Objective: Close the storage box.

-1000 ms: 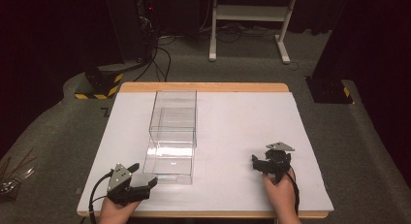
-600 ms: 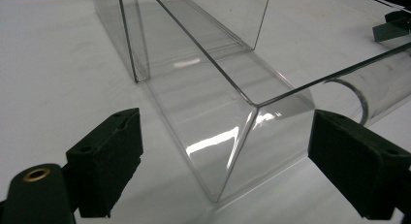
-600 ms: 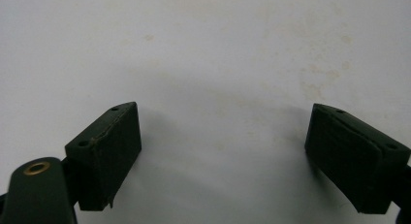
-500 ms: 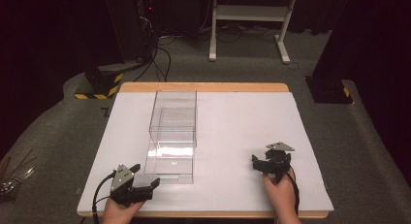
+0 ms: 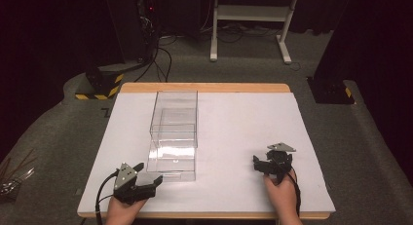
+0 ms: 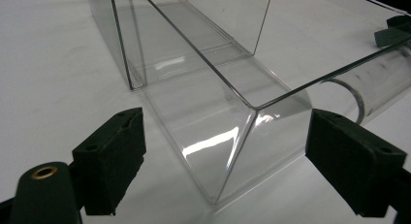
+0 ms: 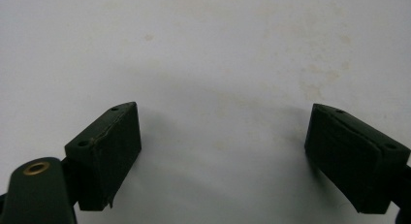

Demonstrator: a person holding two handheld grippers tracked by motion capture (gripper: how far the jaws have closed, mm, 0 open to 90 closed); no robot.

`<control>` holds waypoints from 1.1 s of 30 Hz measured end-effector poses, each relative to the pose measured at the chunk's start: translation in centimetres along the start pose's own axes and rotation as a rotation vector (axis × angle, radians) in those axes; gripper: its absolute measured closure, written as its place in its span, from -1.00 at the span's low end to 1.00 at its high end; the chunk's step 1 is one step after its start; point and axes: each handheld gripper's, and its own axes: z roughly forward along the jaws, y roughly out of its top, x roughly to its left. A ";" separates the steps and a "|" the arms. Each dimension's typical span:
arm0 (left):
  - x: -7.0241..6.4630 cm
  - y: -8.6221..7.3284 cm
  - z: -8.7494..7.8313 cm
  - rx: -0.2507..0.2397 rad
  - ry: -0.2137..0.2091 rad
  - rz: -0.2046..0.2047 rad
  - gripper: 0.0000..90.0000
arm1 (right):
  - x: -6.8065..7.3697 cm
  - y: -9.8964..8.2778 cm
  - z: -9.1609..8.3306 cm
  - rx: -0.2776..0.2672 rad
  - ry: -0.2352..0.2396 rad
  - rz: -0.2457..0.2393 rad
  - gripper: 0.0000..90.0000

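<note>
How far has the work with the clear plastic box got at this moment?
Nothing looks done yet: the clear plastic box stands ungripped on the white table. In hand: the left gripper has its open jaws, just closing, around the box's near corner. The right gripper waits open over bare table. The grasp remains.

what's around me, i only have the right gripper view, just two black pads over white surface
Observer: A clear acrylic box stands to the left of the right gripper, well apart from it.
Operator: where's my other hand
Observer: The left gripper sits near the table's front edge, pointing at the box's near corner.
Operator: is it gripping the box
Observer: No. In the left gripper view its jaws have just been closing, but both pads stand clear of the corner between them.
Operator: anything in the box
Observer: A smaller clear box sits inside it, toward the far end.
</note>
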 end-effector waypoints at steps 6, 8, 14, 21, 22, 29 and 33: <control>0.3 0.3 0.6 0.002 0.015 -0.001 -0.66 | 0.0 0.0 0.0 0.000 0.000 0.000 -0.72; 0.3 0.3 0.6 0.001 0.016 0.001 -0.66 | 0.0 0.0 0.0 0.000 0.000 0.000 -0.72; 0.9 0.6 0.9 0.008 0.036 -0.002 -0.65 | 0.0 0.0 0.0 0.000 0.000 0.000 -0.72; 1.3 0.9 1.1 0.022 0.036 -0.004 -0.65 | 0.0 0.0 0.0 0.000 0.000 0.000 -0.72; 1.3 1.0 1.1 0.025 0.036 -0.001 -0.65 | 0.0 0.0 0.0 0.000 0.000 0.000 -0.72; 1.4 1.6 1.7 0.020 0.039 -0.009 -0.65 | 0.0 0.0 0.0 -0.001 0.000 0.000 -0.72; 1.5 1.9 2.0 0.020 0.045 -0.007 -0.65 | 0.0 0.0 0.0 0.000 0.001 0.001 -0.72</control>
